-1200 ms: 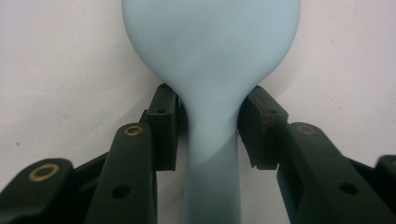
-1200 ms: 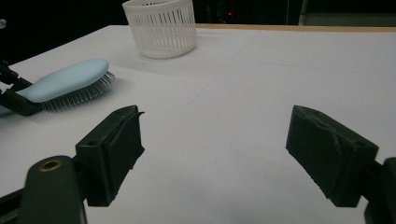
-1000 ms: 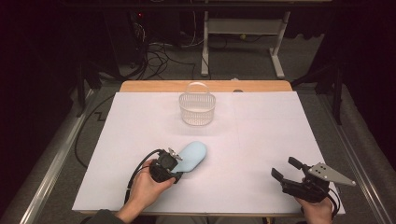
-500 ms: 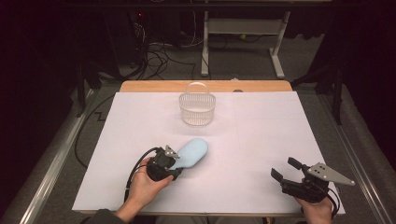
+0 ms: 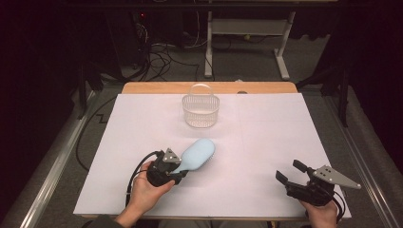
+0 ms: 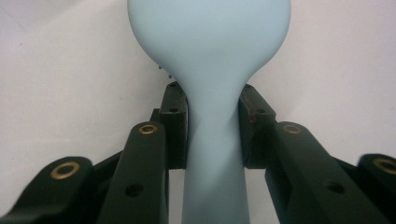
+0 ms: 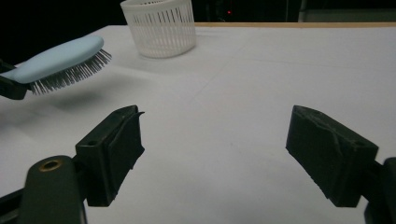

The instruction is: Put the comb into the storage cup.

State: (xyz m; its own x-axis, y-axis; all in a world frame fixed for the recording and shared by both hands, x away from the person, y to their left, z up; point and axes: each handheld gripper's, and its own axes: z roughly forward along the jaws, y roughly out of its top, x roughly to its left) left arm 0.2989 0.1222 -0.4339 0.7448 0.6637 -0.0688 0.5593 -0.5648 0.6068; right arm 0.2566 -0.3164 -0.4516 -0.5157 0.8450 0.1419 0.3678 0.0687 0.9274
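Overhead, the left gripper (image 5: 179, 167) clasps the handle of a pale blue plastic hairbrush (image 5: 197, 156) above the white-covered table (image 5: 266, 142); a white slatted plastic basket (image 5: 200, 110) stands farther back; the right gripper (image 5: 291, 174) gapes, holding nothing. Left gripper view: pads (image 6: 175, 123) having just tightened, they pinch the narrow handle. Right gripper view: the brush hangs lifted (bristles down).
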